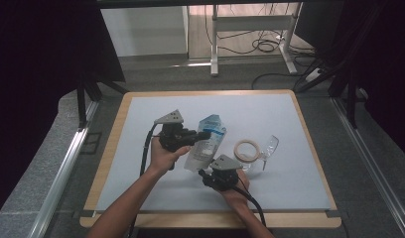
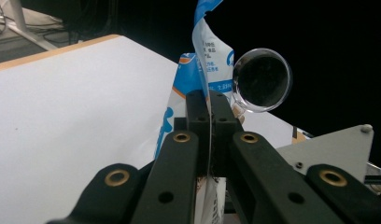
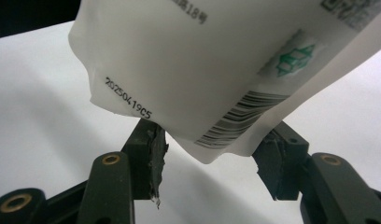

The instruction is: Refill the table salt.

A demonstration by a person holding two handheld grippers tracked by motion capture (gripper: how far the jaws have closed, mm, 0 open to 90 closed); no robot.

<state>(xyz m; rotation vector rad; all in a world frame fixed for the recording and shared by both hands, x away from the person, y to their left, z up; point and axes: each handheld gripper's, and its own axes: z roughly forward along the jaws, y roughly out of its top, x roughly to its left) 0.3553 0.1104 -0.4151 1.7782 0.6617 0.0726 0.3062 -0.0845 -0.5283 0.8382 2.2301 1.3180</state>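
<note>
A white pouch with blue print (image 1: 208, 140) hangs tilted above the middle of the table. My left gripper (image 1: 202, 135) comes in from the left and is shut on the pouch's upper edge; in the left gripper view its jaws (image 2: 209, 105) pinch the thin film of the pouch (image 2: 212, 51). My right gripper (image 1: 204, 174) sits just below the pouch near the front. In the right gripper view the pouch's bottom corner (image 3: 202, 60), with a barcode and a date stamp, dips between the two pads (image 3: 155, 144), which stand apart and do not press it.
A roll of tape (image 1: 246, 150) lies flat right of the pouch. A clear stemmed glass (image 1: 270, 147) lies on its side beside it, its round rim (image 2: 262, 80) showing past the pouch. The white mat (image 1: 141, 114) has wooden table edges around it.
</note>
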